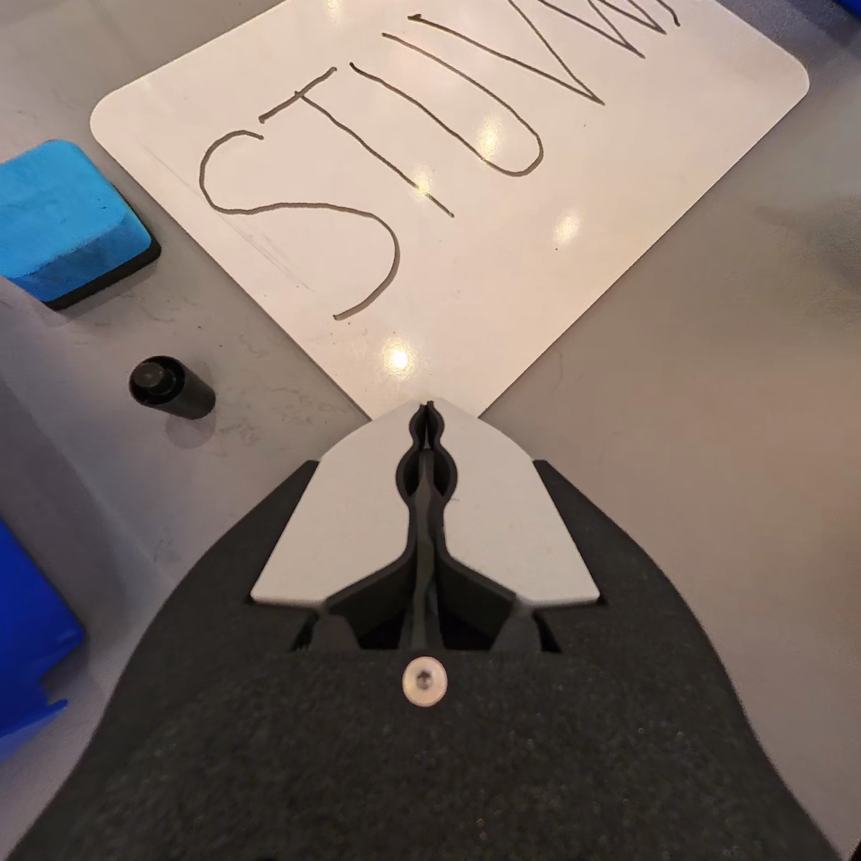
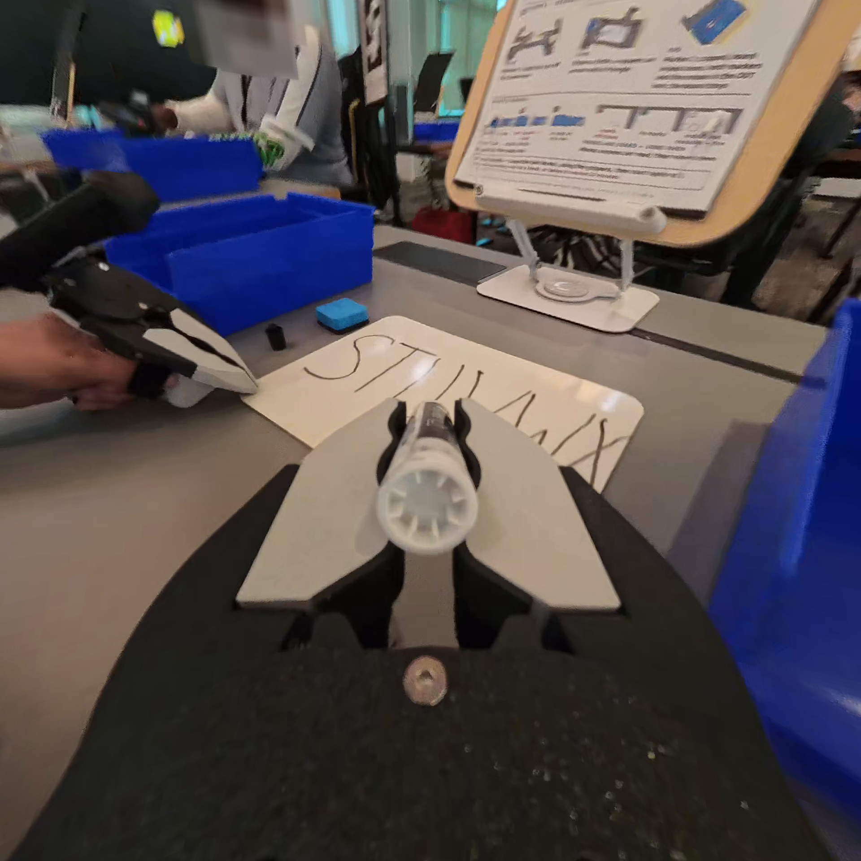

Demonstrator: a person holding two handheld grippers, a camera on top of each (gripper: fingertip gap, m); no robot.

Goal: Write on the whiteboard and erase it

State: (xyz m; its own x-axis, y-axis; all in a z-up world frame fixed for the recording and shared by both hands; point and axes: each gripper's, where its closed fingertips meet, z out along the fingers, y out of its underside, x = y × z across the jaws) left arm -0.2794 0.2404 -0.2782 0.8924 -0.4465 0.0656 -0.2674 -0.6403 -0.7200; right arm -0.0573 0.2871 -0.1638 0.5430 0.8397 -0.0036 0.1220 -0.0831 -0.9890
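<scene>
At the far left of the left wrist view a bright blue bin corner (image 1: pixel 28 629) juts onto the grey table (image 1: pixel 675 372), and beyond it lies the blue foam eraser (image 1: pixel 65 219) with its black felt base, close beside the edge of the whiteboard (image 1: pixel 466 289) but not on it. Nearer the camera, the black marker cap (image 1: pixel 170 387) lies on its side on the table, apart from both eraser and board. The whiteboard, white with rounded corners, lies flat and carries a row of large black hand-drawn letters, which run off the top of that view. The left gripper (image 1: pixel 427 404) has its two pale fingers pressed together with nothing between them, the tips resting at the board's near corner; in the right wrist view the same gripper (image 2: pixel 249 384) shows at the left, held by a hand (image 2: pixel 56 368). Behind it stand open blue bins (image 2: pixel 261 251). In the middle, the right gripper (image 2: pixel 426 410) is clamped around a dry-erase marker (image 2: pixel 426 480), whose white ribbed end faces the camera and whose barrel points down toward the lettered board (image 2: pixel 466 386); any print on the barrel is too blurred to make out. To the right, a white stand (image 2: pixel 568 293) props up a printed instruction sheet (image 2: pixel 619 98) with diagrams, and another blue bin (image 2: pixel 801 536) fills the right edge.
</scene>
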